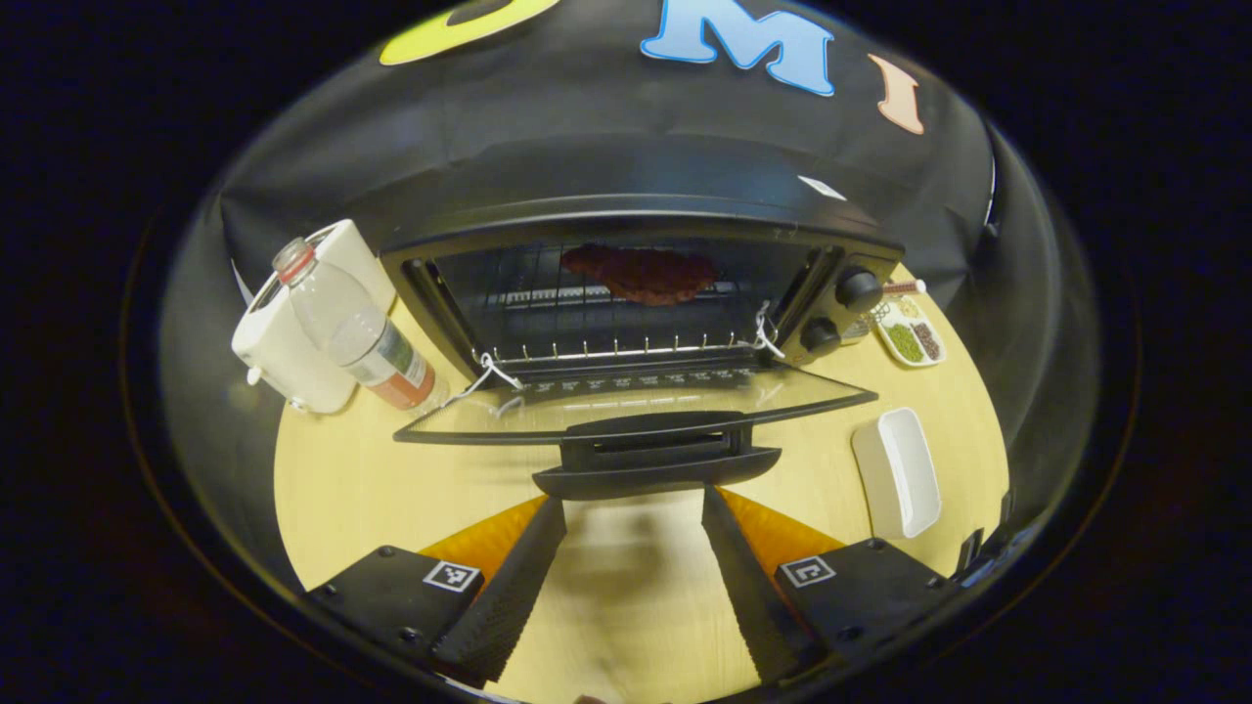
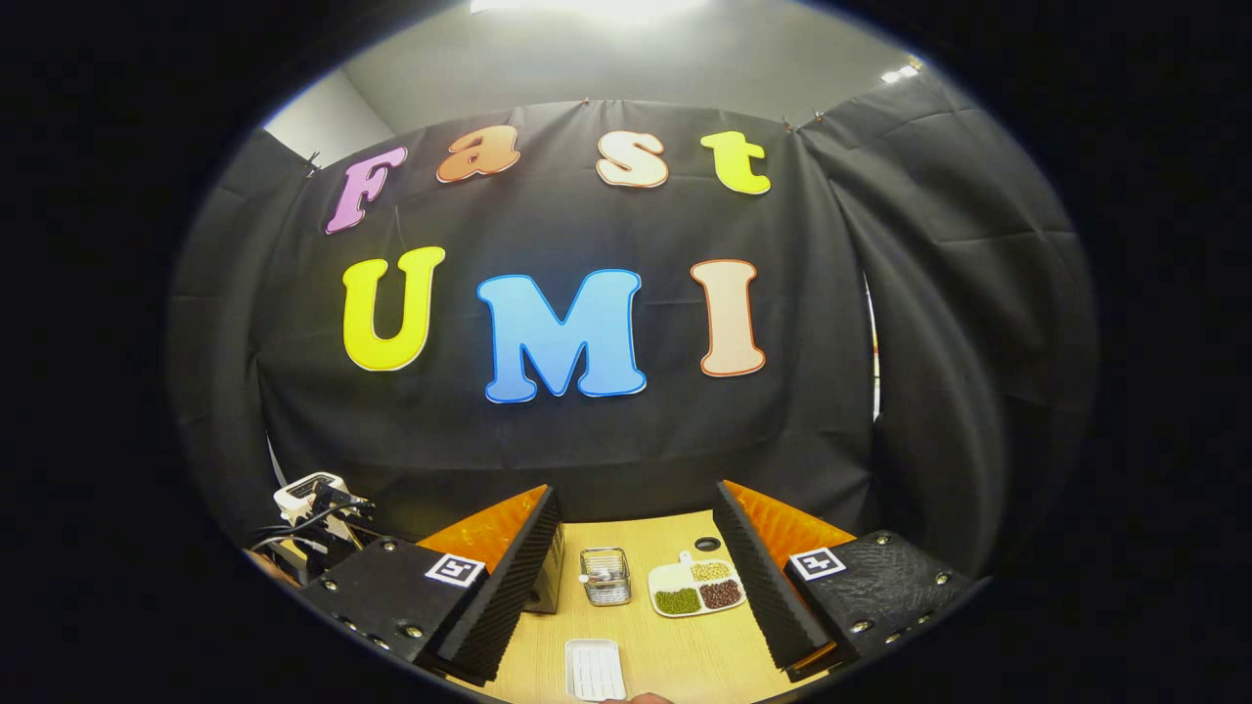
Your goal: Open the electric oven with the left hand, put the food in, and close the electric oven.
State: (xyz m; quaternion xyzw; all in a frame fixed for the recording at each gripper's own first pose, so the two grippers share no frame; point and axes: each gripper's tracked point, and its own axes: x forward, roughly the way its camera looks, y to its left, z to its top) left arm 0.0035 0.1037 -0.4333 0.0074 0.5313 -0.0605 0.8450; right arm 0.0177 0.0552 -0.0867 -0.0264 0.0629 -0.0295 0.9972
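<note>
In the left gripper view, the black electric oven (image 1: 636, 293) stands open, its glass door (image 1: 636, 406) folded down flat. The door handle (image 1: 655, 458) points toward me. A dark reddish piece of food (image 1: 641, 274) lies on the wire rack inside. My left gripper (image 1: 631, 577) is open just in front of the handle, not touching it, with nothing between its fingers. In the right gripper view, my right gripper (image 2: 636, 587) is open and empty, held above the table and aimed at the booth wall. The oven's corner (image 2: 548, 582) peeks out beside its left finger.
A clear bottle (image 1: 357, 332) leans against a white appliance (image 1: 284, 332) left of the oven. An empty white tray (image 1: 898, 471) (image 2: 595, 670) and a divided dish of beans (image 1: 910, 337) (image 2: 696, 587) lie to the right. A small wire basket (image 2: 604, 575) stands by the oven.
</note>
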